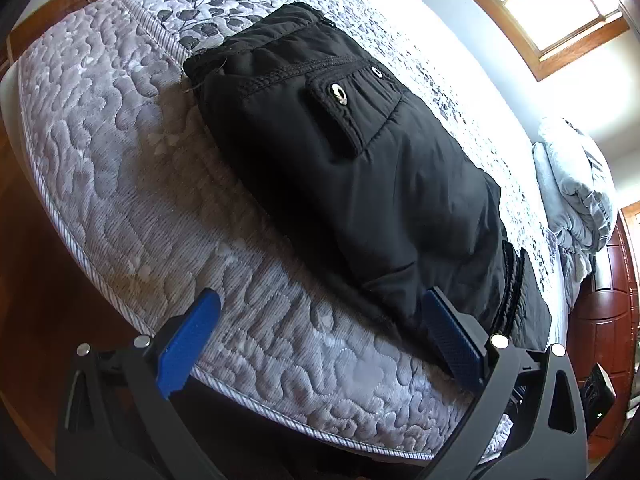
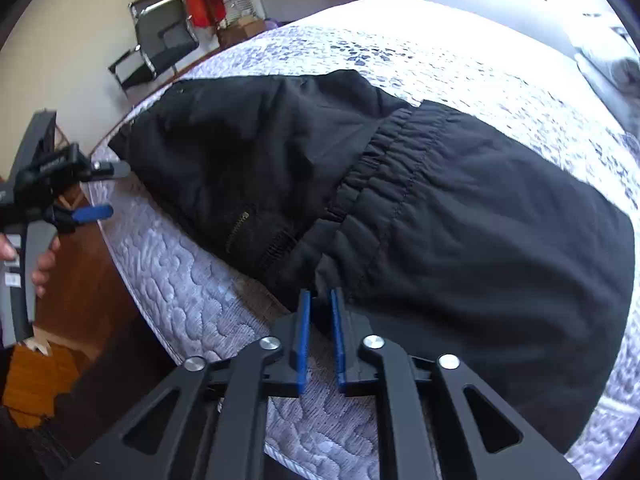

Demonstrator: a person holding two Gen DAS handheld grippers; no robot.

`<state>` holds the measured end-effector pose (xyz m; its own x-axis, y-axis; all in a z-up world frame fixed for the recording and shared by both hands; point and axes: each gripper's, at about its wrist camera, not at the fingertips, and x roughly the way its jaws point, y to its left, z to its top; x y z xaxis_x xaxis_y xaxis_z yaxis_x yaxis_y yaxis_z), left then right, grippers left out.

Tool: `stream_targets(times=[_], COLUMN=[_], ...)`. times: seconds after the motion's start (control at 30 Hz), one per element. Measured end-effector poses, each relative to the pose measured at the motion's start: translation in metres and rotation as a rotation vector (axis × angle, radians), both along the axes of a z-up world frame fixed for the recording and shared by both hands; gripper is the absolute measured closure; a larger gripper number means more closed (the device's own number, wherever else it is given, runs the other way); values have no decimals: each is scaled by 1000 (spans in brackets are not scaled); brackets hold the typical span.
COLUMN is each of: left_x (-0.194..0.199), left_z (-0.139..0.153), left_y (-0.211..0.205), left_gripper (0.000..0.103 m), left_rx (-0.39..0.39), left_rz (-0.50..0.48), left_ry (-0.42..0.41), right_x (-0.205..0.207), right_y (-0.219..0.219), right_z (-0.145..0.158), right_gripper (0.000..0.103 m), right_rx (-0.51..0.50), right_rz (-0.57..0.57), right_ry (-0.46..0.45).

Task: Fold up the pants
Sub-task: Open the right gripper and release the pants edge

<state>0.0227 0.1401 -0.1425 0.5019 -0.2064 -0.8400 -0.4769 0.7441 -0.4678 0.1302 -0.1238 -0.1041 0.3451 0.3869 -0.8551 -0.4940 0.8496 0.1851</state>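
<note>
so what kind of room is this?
Most likely a bedroom: bare quilted mattress on a wooden frame, folded grey bedding at its far end, black pants laid out, chair by the wall.

I'm in a home bedroom: grey quilted mattress, wood-framed window above it, folded grey bedding at its end, black chair beyond.

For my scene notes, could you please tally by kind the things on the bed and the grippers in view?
Pants: 1
Bedding pile: 1
Grippers: 2, left gripper, right gripper
Total: 4
</note>
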Motion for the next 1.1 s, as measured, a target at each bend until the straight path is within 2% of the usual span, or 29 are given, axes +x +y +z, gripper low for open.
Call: stream_targets(times=[0.03,0.07,0.1,0.13,0.23,0.33,0.5,0.6,0.8,0.93,1.03,1.07,1.1], left_x=[-1,-1,-3,-4,-10,-15,-11,-3,10,20,30,34,36], left_z=[-1,-1,-3,-4,-9,-20,-39,-45,-62,-58,-62,-65,-68], left_y=[1,1,4,6,21,40,60,64,66,60,58,58,57], left_gripper=[3,3,3,3,3,3,3,3,3,4,4,5,12], left_rx=[-3,-6,-17,-30,-110,-191,-351,-413,-465,-534,-579,-603,-623], left_rz=[3,8,20,32,87,178,272,294,354,315,329,343,354], left_ry=[3,5,8,6,-36,-56,-116,-151,-134,-196,-203,-205,-207], right_x=[-1,-2,-3,-4,-5,-6,-5,-5,-6,-6,-5,-5,-5], right_y=[-3,-7,-13,-19,-49,-82,-116,-121,-109,-95,-89,-88,-87], right_z=[4,8,15,21,41,50,44,36,27,22,21,22,22], right_gripper=[84,72,66,63,63,52,52,52,52,52,52,52,52], right_rx=[15,32,57,74,130,175,188,180,148,127,127,127,123], right_rz=[-1,-6,-18,-31,-102,-206,-321,-347,-316,-283,-273,-269,-267], right_ry=[-4,-2,0,-8,-41,-45,-30,-13,-4,5,7,7,5])
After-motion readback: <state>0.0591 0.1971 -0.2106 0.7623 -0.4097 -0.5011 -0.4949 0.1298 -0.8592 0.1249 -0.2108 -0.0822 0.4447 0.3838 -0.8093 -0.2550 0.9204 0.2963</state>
